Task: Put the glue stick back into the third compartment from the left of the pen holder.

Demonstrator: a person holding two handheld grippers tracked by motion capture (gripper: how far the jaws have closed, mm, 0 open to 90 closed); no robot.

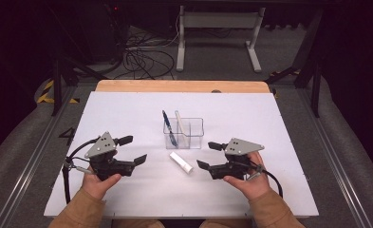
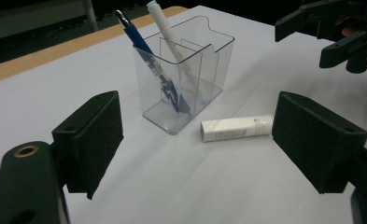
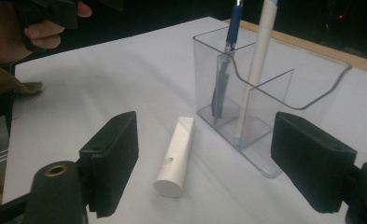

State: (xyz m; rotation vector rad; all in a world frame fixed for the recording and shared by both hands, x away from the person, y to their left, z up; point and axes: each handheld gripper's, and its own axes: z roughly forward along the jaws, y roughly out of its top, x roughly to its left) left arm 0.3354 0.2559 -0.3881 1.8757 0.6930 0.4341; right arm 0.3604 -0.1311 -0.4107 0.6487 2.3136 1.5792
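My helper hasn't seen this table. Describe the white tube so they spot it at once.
On the white table stands a clear holder with two pens. The white tube lies flat in front of it, the one loose thing, stubbier than the pens.

Tube (image 1: 181, 163) lies on table (image 1: 127, 114) just before holder (image 1: 183, 133) w/ two pens (image 1: 169, 128) in it

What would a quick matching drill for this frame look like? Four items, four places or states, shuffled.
Items:
1. blue pen
2. white tube
3. clear holder
4. right tool

States:
A. lies flat on the table, in front of the holder
B. open, nothing between the pads
C. leans inside a compartment
D. stands upright, divided into sections

Pairs: 1-C, 2-A, 3-D, 4-B
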